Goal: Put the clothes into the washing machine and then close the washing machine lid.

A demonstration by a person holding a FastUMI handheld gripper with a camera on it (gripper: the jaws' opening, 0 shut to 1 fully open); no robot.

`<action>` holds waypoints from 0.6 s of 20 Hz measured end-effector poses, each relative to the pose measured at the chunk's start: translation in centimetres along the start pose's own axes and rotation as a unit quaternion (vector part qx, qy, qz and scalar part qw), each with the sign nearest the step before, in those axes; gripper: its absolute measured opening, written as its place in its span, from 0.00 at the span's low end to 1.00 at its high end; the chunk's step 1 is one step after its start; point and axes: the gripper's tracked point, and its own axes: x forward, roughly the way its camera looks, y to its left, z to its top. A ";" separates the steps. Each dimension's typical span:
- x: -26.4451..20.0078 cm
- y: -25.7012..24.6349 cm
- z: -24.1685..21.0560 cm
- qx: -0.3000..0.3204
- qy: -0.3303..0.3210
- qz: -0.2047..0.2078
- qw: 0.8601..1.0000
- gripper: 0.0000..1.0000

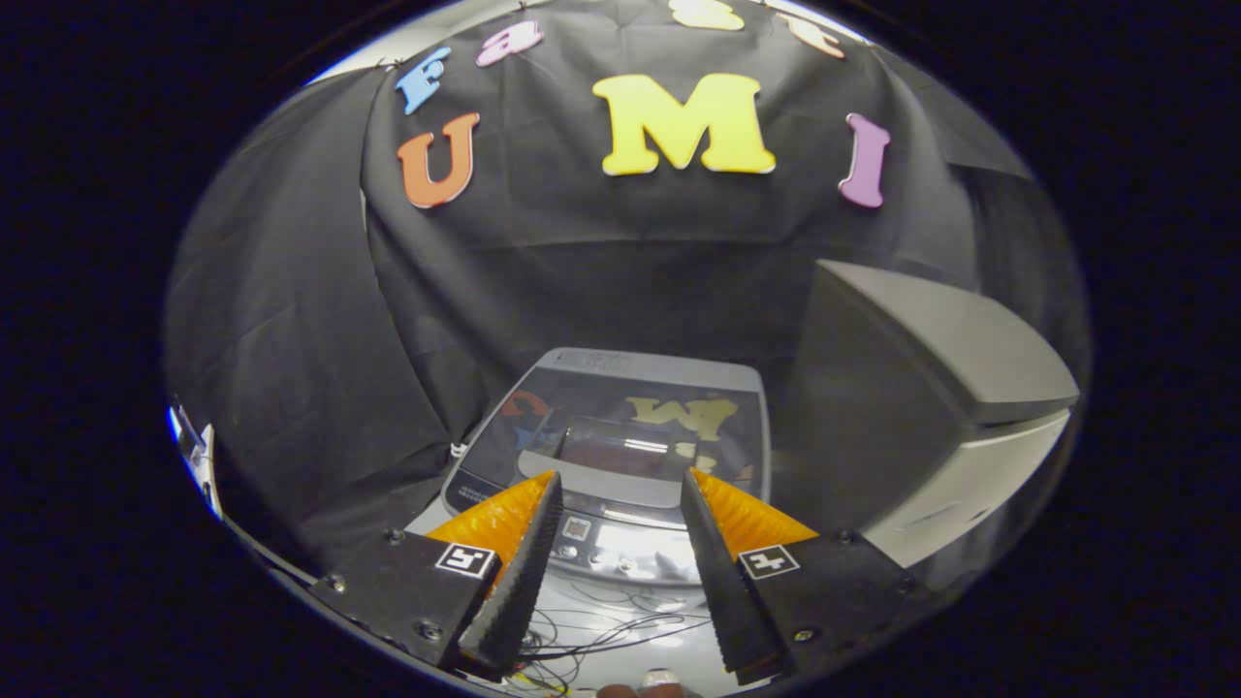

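Note:
A small grey top-loading washing machine stands below me against the black cloth wall. Its glossy dark lid lies flat and shut, mirroring the wall, with a pale curved handle at its front edge. My gripper hovers over the machine's front, open, with a wide gap and nothing between the fingers. The fingertips frame the lid handle, and the silvery control panel with its buttons shows between the fingers, nearer to me.
A large grey box-shaped unit with a slanted top stands close on the machine's right. Thin dark cables lie on the white surface in front of the machine. Fingertips of a person's hand peek in nearest to me.

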 end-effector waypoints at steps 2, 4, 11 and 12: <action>-5.8 -1.8 0.2 -0.004 -0.037 -0.004 0.999 0.77; -11.5 -3.1 -0.3 -0.012 -0.076 -0.008 0.997 0.79; -25.0 -8.2 -3.4 0.013 -0.114 -0.071 0.991 0.83; -25.9 -8.9 -3.7 0.012 -0.114 -0.076 0.990 0.83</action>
